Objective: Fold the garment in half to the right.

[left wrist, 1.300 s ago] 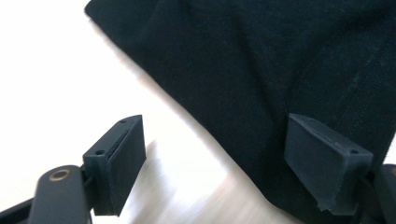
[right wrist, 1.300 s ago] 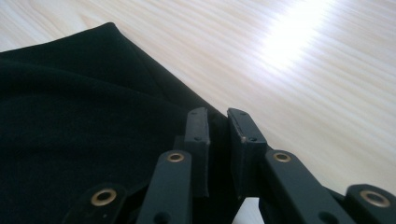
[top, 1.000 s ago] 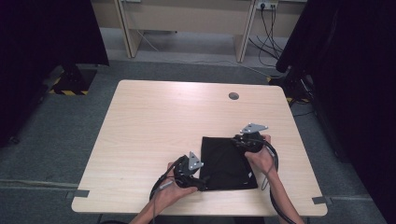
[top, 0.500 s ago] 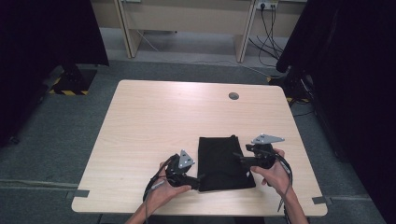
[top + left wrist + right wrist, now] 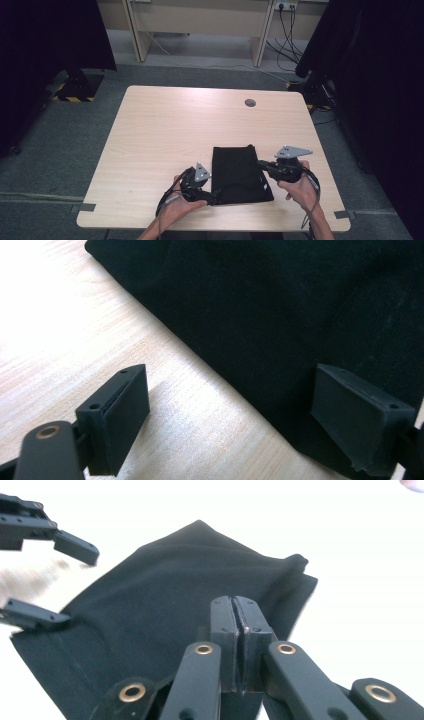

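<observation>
Black folded cloth (image 5: 240,174) lies flat on the pale wooden table (image 5: 165,130), near the front edge and a little right of the middle, between the person's two hands. In the high view the left gripper (image 5: 212,196) sits at the cloth's near left corner, held low by the left hand (image 5: 176,207). Its own view shows the jaws standing wide apart: one pad hangs over bare wood, the other over the edge of the cloth (image 5: 280,315), and neither presses on the fabric.

The right gripper (image 5: 260,165) is at the cloth's right edge, carried by the right hand (image 5: 299,189) and pointing left toward the fabric. Its jaws have just been closing, and in the right gripper view the two pads meet face to face with nothing visible between them; the dark cloth (image 5: 165,615) lies beyond and beneath them. Farther off in that view, the left gripper (image 5: 70,580) shows its open jaws at the cloth's far corner.
</observation>
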Available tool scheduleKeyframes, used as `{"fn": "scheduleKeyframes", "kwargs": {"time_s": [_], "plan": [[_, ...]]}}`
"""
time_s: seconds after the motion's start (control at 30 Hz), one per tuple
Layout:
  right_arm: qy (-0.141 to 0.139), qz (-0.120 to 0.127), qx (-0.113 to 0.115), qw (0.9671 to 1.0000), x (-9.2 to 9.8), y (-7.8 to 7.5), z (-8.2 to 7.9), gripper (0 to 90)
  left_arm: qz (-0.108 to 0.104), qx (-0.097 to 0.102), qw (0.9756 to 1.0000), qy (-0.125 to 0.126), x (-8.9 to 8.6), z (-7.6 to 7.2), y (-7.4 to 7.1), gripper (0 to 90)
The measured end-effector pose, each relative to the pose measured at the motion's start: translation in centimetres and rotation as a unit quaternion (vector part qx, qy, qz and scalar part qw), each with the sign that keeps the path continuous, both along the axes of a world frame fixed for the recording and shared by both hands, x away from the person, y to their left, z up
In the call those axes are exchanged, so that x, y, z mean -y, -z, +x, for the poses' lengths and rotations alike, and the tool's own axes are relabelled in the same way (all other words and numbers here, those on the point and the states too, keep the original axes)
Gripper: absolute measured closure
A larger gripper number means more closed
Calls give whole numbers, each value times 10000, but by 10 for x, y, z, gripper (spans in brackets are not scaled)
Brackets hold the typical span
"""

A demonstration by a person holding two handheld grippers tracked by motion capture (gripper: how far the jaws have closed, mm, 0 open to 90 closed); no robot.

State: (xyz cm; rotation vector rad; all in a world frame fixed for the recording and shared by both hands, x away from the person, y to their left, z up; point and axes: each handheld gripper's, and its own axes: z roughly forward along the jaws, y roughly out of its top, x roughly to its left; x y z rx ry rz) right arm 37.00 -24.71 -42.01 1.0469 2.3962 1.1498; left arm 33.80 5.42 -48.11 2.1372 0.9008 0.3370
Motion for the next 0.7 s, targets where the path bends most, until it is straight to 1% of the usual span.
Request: {"fn": "scheduleKeyframes", "kwargs": {"time_s": [0.03,0.07,0.1,0.13,0.17,0.23,0.27,0.33,0.37,0.4,0.43,0.47,0.5,0.53,0.57,0.63,0.67,0.7], "plan": [[24,2,-54,10000,2,1,-1,843,4,2,10000,1,0,0,0,149],[77,74,-94,9999,4,2,-1,804,2,-10,10000,-1,1,1,0,148],[127,151,-138,9997,4,3,-2,737,-1,-16,10000,-18,1,1,0,145],[222,211,-253,9992,1,5,-1,668,2,-11,10000,-17,1,1,0,143],[253,194,-318,9990,-3,6,0,617,8,-2,10000,-21,1,0,0,146],[299,180,-438,9984,-10,12,5,545,2,-4,10000,-26,1,0,0,148],[340,179,-548,9978,-14,17,8,517,-10,-13,10000,-36,1,1,0,145],[299,82,-734,9968,-21,27,14,486,2,-1,10000,-35,1,0,0,143],[270,-8,-815,9963,-25,32,16,490,12,0,10000,-29,1,0,0,145],[240,-87,-859,9960,-27,36,18,539,6,-6,10000,-29,2,1,0,144],[156,-46,-846,9963,-27,39,21,645,-3,-6,10000,-38,2,1,0,143],[47,-34,-756,9971,-27,38,21,732,3,-1,10000,-40,2,0,0,143],[-14,-104,-669,9977,-26,36,21,811,2,-13,10000,-19,2,0,0,146],[-145,-96,-543,9984,-25,29,19,848,2,-25,10000,-6,3,0,0,147],[-203,-43,-449,9988,-24,22,17,856,1,-31,10000,-3,3,0,-1,147],[-214,-9,-183,9996,-20,4,10,858,-5,-6,10000,-1,3,-1,0,144],[-222,37,-91,9997,-18,-4,8,858,5,7,10000,6,4,-1,1,142],[-213,59,-34,9997,-16,-8,6,858,11,12,10000,12,4,-2,1,142]]}}
